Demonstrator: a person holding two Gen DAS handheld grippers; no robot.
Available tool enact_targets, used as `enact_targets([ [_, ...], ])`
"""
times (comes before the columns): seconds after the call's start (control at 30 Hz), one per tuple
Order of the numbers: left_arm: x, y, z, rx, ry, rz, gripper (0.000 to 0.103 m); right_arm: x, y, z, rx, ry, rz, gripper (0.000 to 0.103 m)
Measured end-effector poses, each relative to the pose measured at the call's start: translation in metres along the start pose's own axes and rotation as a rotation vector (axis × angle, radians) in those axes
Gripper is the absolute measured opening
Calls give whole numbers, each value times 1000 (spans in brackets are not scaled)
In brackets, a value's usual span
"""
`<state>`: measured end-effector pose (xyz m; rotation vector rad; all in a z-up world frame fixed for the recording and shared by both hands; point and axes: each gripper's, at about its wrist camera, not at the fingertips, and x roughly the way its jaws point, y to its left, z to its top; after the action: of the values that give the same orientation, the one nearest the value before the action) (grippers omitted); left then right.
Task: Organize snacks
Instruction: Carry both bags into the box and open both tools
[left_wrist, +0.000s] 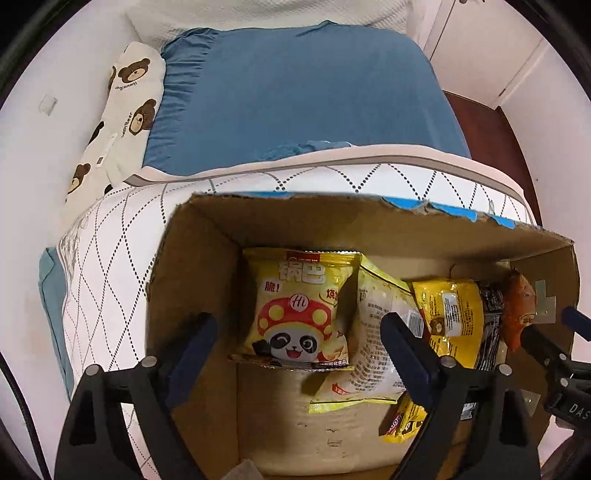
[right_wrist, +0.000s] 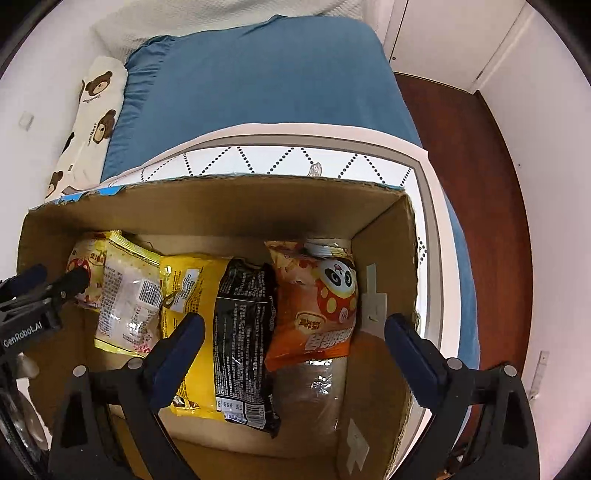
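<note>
Snacks all sit in the cardboard box (right_wrist: 207, 206) on the bed (right_wrist: 258, 85). Left gripper (left_wrist: 295, 343) hangs spread wide, nothing in it, over the yellow panda bag (left_wrist: 299, 314). Then the black packet (right_wrist: 243, 332), then the orange bag (right_wrist: 314, 302) below the right gripper (right_wrist: 295, 343), also wide apart and empty.

Blue bedsheet (left_wrist: 295, 96) spread over mattress, wrinkled at left edge. Bear-print pillow (left_wrist: 125, 107) against white wall (left_wrist: 44, 155), left of sheet. White quilted cover (left_wrist: 122, 258) with dotted diamond pattern at bed's near end. Dark wooden floor (right_wrist: 476, 155) right of bed. White cupboard doors (right_wrist: 461, 40) beyond floor, closed.
</note>
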<state>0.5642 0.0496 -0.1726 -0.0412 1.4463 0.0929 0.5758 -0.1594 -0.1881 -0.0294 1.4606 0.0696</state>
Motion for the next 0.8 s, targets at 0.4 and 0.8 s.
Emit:
enact_targets([
  [0.4, -41, -7, -48, -6, -115, -65, 91, -31, -9, -52, 61, -93, 72, 100],
  [0.8, -108, -14, -123, 10, -314, -74, 91, -77, 1, -131, 34, -251, 66, 100],
])
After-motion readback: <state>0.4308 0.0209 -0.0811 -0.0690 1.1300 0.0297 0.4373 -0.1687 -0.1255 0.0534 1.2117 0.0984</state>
